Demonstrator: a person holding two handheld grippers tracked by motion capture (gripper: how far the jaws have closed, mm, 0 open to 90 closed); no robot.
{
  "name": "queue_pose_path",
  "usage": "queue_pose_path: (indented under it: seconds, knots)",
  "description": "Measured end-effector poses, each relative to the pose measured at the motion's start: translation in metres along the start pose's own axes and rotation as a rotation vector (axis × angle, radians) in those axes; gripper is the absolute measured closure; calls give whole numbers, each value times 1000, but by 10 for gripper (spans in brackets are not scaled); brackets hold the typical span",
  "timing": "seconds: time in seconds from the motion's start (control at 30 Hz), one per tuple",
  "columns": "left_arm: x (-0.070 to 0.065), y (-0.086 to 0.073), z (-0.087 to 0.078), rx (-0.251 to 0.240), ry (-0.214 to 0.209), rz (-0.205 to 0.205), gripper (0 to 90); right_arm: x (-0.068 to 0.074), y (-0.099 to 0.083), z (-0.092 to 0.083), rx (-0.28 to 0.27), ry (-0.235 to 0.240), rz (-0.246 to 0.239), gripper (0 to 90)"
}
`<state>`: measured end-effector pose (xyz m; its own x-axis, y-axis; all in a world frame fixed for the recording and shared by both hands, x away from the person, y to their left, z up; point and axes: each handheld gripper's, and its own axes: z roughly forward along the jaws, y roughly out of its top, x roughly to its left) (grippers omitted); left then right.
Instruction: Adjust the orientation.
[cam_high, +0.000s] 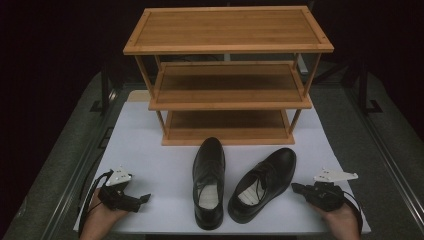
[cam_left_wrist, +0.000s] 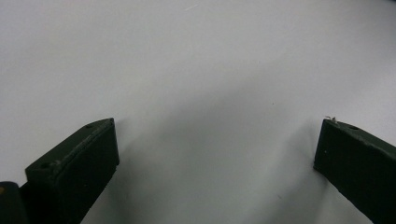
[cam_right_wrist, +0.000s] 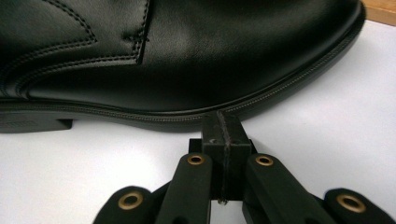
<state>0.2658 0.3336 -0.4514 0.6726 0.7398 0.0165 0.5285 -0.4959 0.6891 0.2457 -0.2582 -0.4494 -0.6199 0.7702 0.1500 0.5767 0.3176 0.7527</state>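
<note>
Right gripper view: shoe just beyond closed claw.

Your right gripper view cuts off black leather lace-up shoe: heel and toe tip run past edges. Can't tell if closed right gripper touches sole or sits just beside. Back of three-tier bamboo shoe rack fades into dark. Your forearms cropped at bottom, high view.

No readable text, no labels, no brands — none.
</note>
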Motion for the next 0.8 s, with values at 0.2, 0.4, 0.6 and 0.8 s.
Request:
queue_pose_path:
  seconds: [0.2, 0.4, 0.6, 0.8]
  knots:
    - [0, 0, 0, 1, 1, 0, 0, 1, 2, 9, 19, 17, -12, 898]
    - [0, 0, 0, 1, 0, 0, 0, -1, 4, 12, 14, 19, -8, 898]
    - [0, 0, 0, 1, 0, 0, 0, -1, 13, 21, 22, 13, -9, 898]
    - [0, 0, 0, 1, 1, 0, 0, -3, 23, 30, 33, 33, -3, 898]
